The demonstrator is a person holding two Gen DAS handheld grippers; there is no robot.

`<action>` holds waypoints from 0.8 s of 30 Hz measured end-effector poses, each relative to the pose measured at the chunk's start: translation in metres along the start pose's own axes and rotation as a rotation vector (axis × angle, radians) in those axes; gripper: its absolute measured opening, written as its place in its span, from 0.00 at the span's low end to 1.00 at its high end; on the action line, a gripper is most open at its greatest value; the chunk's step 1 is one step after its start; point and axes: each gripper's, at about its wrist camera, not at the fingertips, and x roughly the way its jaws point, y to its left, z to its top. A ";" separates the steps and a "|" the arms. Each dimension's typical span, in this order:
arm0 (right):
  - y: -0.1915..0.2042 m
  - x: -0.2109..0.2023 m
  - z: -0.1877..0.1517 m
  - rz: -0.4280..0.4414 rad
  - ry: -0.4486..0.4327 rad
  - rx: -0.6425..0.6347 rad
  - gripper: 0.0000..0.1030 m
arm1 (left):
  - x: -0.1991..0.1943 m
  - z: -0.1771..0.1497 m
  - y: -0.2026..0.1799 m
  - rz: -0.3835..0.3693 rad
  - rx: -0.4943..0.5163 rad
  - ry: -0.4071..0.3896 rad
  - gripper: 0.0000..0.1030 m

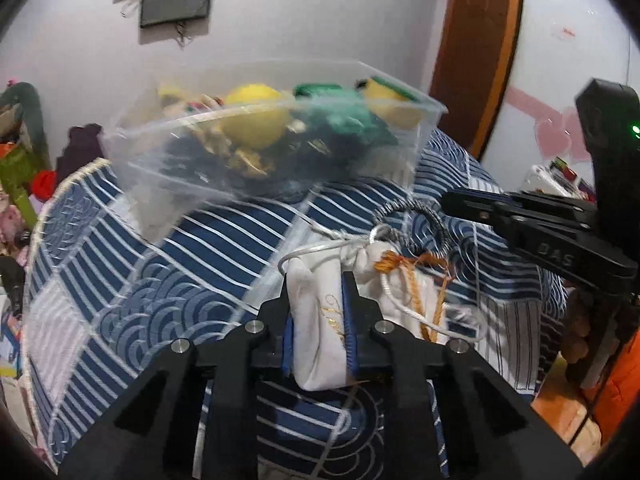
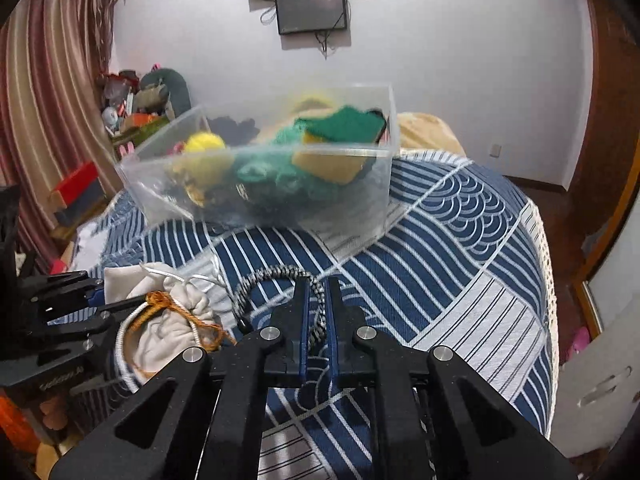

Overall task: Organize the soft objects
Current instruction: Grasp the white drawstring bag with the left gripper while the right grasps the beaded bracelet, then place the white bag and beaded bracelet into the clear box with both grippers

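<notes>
My left gripper (image 1: 319, 280) is shut on a white drawstring pouch (image 1: 320, 332) with orange and white cords, held above the blue patterned bedspread (image 1: 120, 248). My right gripper (image 2: 317, 284) is shut on a black-and-white braided cord loop (image 2: 272, 274) that runs beside the pouch (image 2: 176, 320). The right gripper also shows in the left wrist view (image 1: 452, 202), the left one in the right wrist view (image 2: 94, 288). A clear plastic bin (image 2: 256, 184) stands farther back on the bed, holding a yellow ball (image 2: 204, 144), green knitted items (image 2: 344, 124) and sponges.
The bed edge with a cream fringe (image 2: 546, 248) falls off to the right. Cluttered shelves and boxes (image 2: 132, 108) stand by the striped curtain at the left. A dark screen (image 2: 312, 8) hangs on the white wall behind the bin.
</notes>
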 end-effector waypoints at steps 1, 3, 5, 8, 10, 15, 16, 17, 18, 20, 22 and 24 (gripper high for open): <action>0.001 -0.002 0.001 0.002 -0.008 -0.001 0.07 | -0.006 0.001 0.003 0.009 -0.006 -0.017 0.19; 0.001 -0.010 0.003 0.005 -0.032 -0.008 0.06 | -0.017 0.007 0.008 0.033 -0.013 -0.059 0.19; 0.004 -0.014 0.005 -0.001 -0.046 -0.026 0.06 | -0.028 0.011 0.015 0.055 -0.020 -0.097 0.19; 0.005 -0.009 0.004 -0.034 -0.021 -0.043 0.07 | -0.045 0.019 0.025 0.079 -0.040 -0.146 0.19; 0.001 0.004 0.003 -0.054 0.016 -0.030 0.09 | -0.054 0.022 0.033 0.091 -0.062 -0.173 0.19; -0.006 0.030 0.001 -0.028 0.111 0.003 0.12 | -0.058 0.026 0.044 0.105 -0.103 -0.190 0.19; -0.007 0.036 0.000 -0.026 0.123 0.005 0.12 | -0.056 0.026 0.046 0.104 -0.108 -0.187 0.19; -0.007 0.039 -0.001 -0.027 0.130 0.003 0.12 | -0.054 0.027 0.048 0.103 -0.116 -0.184 0.19; -0.006 0.042 -0.001 -0.028 0.132 -0.001 0.12 | -0.054 0.027 0.050 0.102 -0.123 -0.182 0.19; -0.003 0.042 -0.003 -0.034 0.122 -0.019 0.12 | -0.053 0.028 0.051 0.104 -0.130 -0.186 0.19; 0.004 0.043 -0.003 -0.031 0.122 -0.037 0.12 | -0.052 0.031 0.053 0.111 -0.135 -0.195 0.19; 0.010 0.041 -0.004 -0.041 0.120 -0.057 0.09 | -0.054 0.035 0.054 0.113 -0.140 -0.205 0.19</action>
